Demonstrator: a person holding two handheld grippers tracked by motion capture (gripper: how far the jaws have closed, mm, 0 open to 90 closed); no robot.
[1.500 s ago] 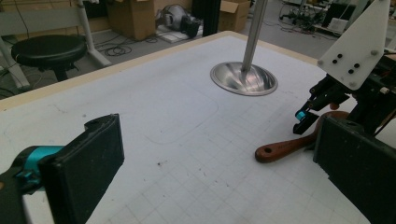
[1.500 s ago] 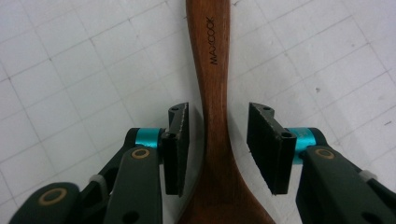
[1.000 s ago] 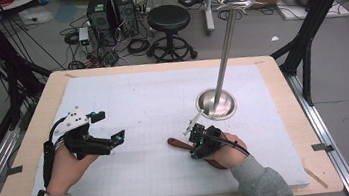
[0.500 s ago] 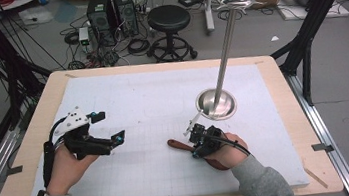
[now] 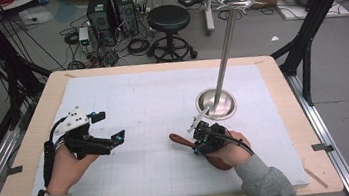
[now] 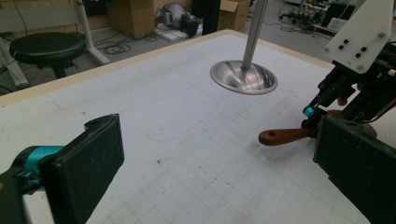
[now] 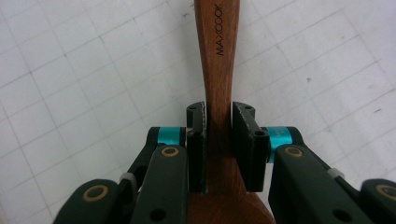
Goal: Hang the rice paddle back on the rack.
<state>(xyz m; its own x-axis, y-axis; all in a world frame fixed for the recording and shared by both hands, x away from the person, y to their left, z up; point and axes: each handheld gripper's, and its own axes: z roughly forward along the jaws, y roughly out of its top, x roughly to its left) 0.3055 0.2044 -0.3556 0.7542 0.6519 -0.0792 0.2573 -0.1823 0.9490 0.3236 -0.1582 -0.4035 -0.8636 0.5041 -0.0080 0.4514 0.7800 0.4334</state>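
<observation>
Wooden spoon (image 7: 218, 65): I see it flat on the white mat (image 5: 138, 102), in front of the metal stand (image 5: 217, 104), handle pointing away from the base.
Right gripper (image 7: 218, 116): its jaws have just been closing; now I have both pads pressed on the narrow neck of the spoon.
Meaning: I judge the grip is made, so lifting toward the stand can begin.
Left gripper (image 6: 205, 154): wide open, empty, far to the left of the stand.

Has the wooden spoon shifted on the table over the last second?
No. The wooden spoon lies at the same spot relative to the metal stand base, with the right gripper jaws, just closing, clamped on its handle.
</observation>
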